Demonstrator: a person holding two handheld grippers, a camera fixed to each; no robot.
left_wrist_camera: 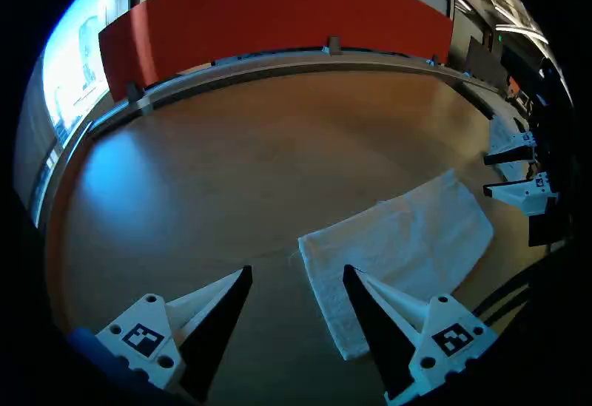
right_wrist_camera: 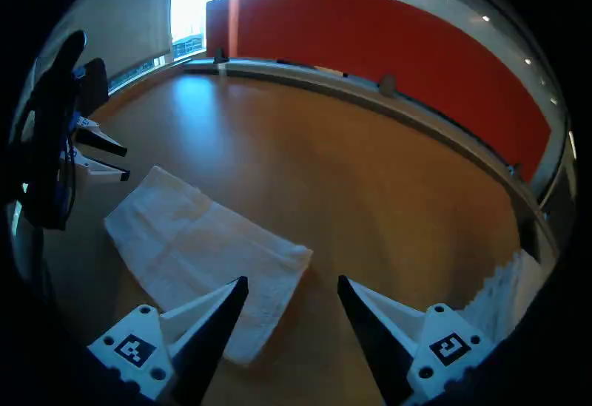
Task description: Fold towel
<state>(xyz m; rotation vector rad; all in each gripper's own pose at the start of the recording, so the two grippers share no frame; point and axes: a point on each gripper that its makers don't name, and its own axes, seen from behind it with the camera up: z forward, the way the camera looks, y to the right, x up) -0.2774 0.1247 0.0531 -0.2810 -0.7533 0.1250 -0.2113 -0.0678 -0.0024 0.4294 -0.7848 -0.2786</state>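
step: i'm lining up a grab | towel (left_wrist_camera: 414, 243) lying flat, lower right, on table (left_wrist_camera: 222, 162) | left gripper (left_wrist_camera: 296, 269) and right gripper (right_wrist_camera: 291, 279) gaping wide, empty | next: i'm judging each needs a corner

Nubby cloth towel (left_wrist_camera: 414, 243), seemingly glossy wood table (left_wrist_camera: 259, 154)

A finger of the left claw (left_wrist_camera: 297, 269) covers part of the towel (left_wrist_camera: 414, 236); at the right gripper view's rim, a pale cloth (right_wrist_camera: 507, 291) is cut off.
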